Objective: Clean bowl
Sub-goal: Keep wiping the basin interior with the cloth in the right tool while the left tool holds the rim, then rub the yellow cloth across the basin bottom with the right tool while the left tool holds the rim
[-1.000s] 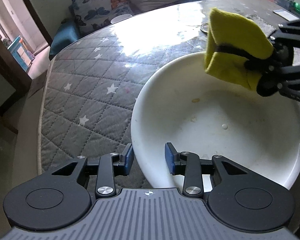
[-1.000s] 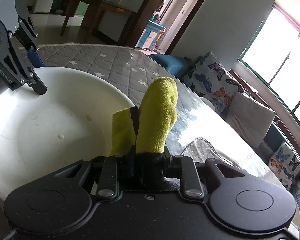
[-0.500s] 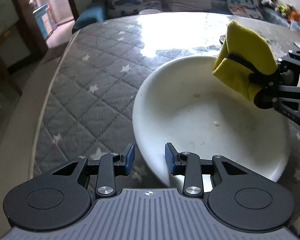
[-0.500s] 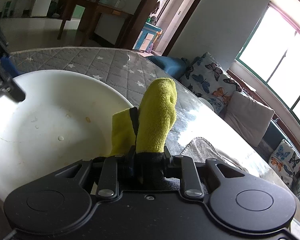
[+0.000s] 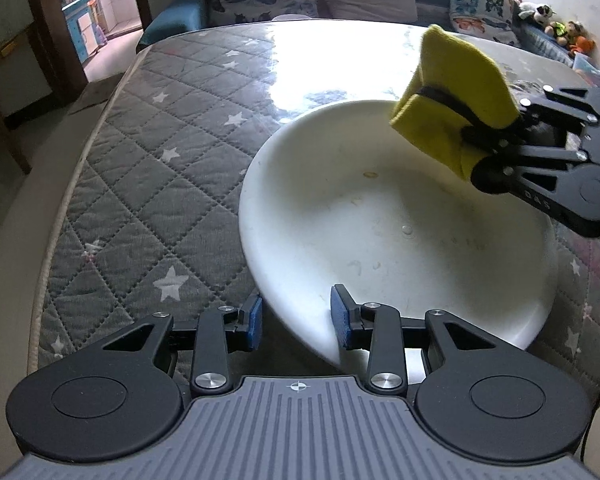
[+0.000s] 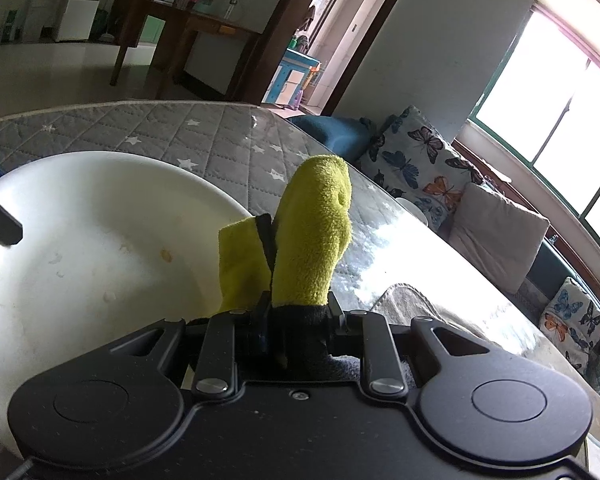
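Left gripper open, blue pads straddling the near rim of the white bowl on the quilted table. Right gripper clamped on yellow cloth above the bowl's far rim — only the left view shows that gap; only the right view shows the window.

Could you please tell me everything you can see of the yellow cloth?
The yellow cloth is a fuzzy, terry-like fabric, folded into a thick wad with a dark band across it. The right claw is shut on its lower end, so it sticks out past the fingertips, held above the far rim of the white bowl. It looks clean; whether it touches the bowl cannot be told.
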Motion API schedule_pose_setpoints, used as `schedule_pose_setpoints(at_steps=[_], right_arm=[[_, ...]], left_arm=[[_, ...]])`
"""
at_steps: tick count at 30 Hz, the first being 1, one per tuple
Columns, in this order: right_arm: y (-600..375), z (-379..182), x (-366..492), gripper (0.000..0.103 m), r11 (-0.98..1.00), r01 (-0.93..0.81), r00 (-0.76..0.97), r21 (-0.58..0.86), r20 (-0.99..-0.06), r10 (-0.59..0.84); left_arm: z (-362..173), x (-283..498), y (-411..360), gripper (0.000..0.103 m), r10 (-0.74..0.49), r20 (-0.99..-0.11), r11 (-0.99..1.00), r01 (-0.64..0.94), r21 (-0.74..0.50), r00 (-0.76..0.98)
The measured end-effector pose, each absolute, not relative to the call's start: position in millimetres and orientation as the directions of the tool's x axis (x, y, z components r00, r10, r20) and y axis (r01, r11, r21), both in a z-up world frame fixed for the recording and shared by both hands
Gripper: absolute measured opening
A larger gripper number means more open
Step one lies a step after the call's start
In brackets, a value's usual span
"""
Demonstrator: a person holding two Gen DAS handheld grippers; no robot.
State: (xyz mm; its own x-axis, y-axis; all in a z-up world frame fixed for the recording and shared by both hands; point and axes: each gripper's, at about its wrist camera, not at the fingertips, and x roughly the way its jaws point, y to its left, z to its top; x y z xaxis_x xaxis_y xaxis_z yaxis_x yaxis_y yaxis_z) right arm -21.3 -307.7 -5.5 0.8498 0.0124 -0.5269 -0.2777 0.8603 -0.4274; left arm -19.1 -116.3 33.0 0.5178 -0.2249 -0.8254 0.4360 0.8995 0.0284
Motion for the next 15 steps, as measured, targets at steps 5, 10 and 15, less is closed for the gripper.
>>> schedule_pose_setpoints(at_steps=[5,10,15], right_arm=[[-301,-8,-14,0.025,0.843,-0.291,0.852,-0.451,-0.524,0.014],[-294,-9,-8,0.025,0.835,-0.300,0.853,-0.462,-0.522,0.018],[-289,-9,-2,0.025,0.833,-0.311,0.852,-0.458,-0.523,0.030]], left_arm=[[32,-20,-117,0.037,-0.228,-0.823,0.894,0.447,0.035,0.521],[31,-21,-116,0.037,-0.233,-0.821,0.890,0.454,0.036,0.522],[31,-21,-116,0.037,-0.235,-0.820,0.888,0.458,0.037,0.521]])
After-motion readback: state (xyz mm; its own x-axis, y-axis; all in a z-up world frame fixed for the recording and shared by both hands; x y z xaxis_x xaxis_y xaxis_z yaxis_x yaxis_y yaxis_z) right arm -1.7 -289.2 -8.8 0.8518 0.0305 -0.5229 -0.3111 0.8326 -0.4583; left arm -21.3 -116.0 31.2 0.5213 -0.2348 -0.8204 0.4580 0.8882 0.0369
